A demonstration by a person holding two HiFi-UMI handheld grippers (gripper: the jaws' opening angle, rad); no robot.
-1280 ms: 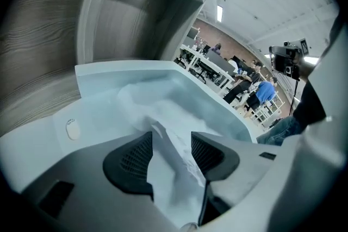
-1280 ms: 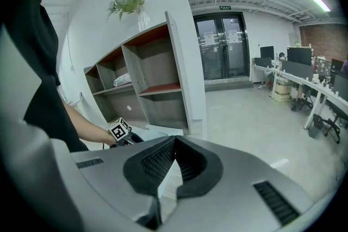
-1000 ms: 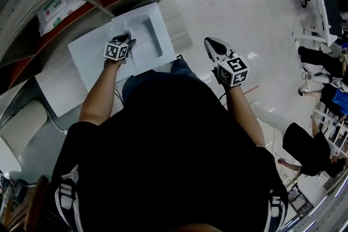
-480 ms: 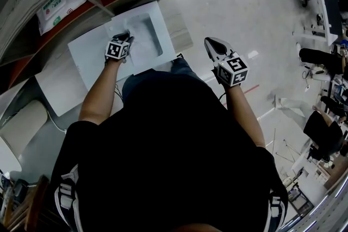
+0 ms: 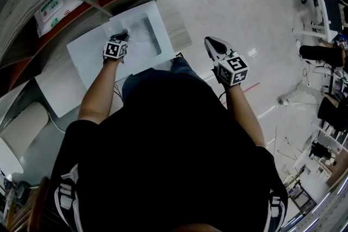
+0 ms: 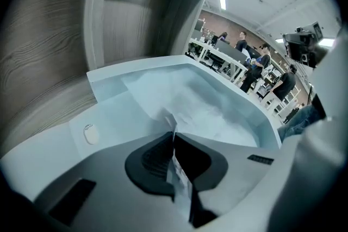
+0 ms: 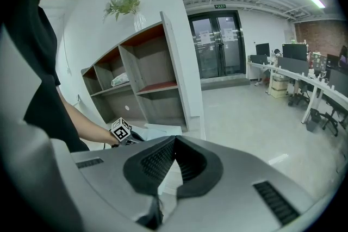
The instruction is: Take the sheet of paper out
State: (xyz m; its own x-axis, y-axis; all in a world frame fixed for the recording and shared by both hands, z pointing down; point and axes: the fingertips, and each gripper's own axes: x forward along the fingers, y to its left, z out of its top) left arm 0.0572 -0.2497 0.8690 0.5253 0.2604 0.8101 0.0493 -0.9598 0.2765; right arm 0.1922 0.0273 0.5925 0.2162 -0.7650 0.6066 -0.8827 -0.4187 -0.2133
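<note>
Head view: the left claw [image 5: 120, 37] was spread wide a second ago. Now it's closing down in the printer [image 5: 87, 57] tray, right at the near edge of the sheet [image 5: 142, 34]. The right claw [image 5: 213, 45] hangs over the floor and hasn't budged.

Left gripper view: jaws almost together with the sheet's edge pinched between them, so I'd say the grab is basically made and the pull comes next. The sheet's white, thin, a bit rumpled, lying in the tray hollow.

Right gripper view: jaws closed on nothing.
</note>
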